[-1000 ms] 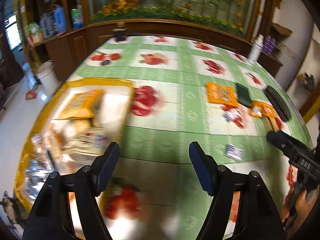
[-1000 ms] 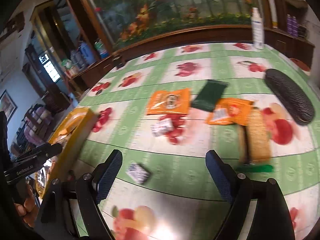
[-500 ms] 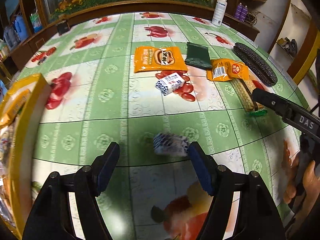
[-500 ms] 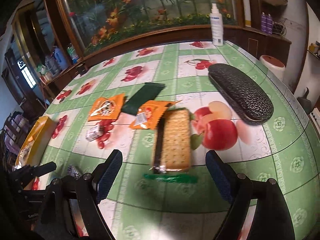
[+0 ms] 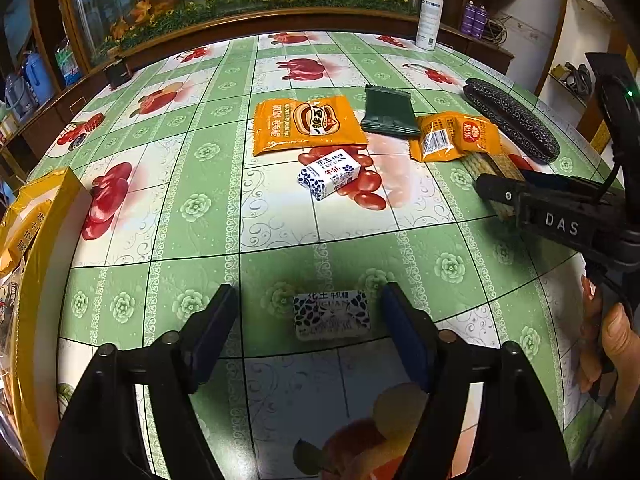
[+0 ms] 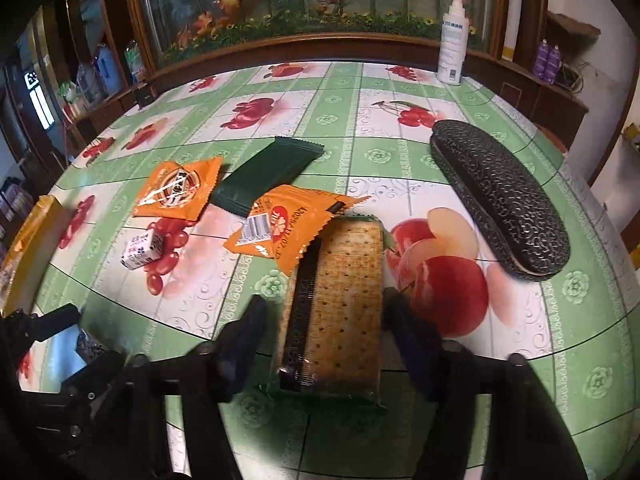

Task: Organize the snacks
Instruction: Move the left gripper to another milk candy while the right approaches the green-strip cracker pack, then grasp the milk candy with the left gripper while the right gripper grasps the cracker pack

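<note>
Both hands are about to pick up snacks. To do it well, each gripper should close squarely across the short width of its packet, low enough to catch the body rather than the loose wrapper, then lift straight before carrying it toward the yellow box (image 5: 48, 216) at the left edge of the tabletop (image 5: 200, 240).

The left gripper (image 5: 308, 332) stands apart, with a small blue-and-white candy (image 5: 331, 315) lying flat between its jaws, nearer the right one, neither pad touching.

The right gripper (image 6: 322, 320) has just been closing around the cracker pack (image 6: 336, 304), which lies lengthwise between its jaws near the tabletop's front edge. The right pad looks just against the pack; the left, blurred, is apparently short of it.
</note>
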Motion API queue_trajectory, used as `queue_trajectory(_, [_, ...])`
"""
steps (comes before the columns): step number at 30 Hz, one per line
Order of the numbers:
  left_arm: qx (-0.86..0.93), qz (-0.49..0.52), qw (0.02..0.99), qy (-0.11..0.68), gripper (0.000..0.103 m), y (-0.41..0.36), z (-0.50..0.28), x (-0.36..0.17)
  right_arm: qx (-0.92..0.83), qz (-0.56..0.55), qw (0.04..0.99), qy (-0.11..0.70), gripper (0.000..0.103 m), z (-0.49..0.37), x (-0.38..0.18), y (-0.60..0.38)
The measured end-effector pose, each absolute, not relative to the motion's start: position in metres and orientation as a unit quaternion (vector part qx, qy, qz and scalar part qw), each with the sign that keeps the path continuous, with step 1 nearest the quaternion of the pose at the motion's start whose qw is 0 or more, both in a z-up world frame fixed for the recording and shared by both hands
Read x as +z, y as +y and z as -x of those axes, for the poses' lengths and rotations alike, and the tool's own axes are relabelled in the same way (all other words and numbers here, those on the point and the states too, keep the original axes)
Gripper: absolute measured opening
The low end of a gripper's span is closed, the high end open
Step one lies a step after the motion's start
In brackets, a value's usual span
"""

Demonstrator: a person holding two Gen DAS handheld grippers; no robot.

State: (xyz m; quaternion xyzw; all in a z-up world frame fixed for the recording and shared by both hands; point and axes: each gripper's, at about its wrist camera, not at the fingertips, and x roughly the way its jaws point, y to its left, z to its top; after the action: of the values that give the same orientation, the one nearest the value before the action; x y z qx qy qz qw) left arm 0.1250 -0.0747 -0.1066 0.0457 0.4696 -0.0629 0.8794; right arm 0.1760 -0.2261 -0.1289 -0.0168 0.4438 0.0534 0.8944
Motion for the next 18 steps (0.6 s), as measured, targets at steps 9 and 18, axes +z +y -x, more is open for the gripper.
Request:
queue_trajectory(9, [-0.110,-0.048,0.857,0.501,0.041,-0.071,-0.109,-0.098,0.064,-0.004,0.894,0.444,0.048,-0.169,-0.127,-0.234])
queue_trajectory(18, [-0.102,-0.052,0.864,0.490,0.079,-0.060,-0.076,-0.092,0.069,-0.004,0.893,0.444,0.048,-0.161,-0.127,-0.232])
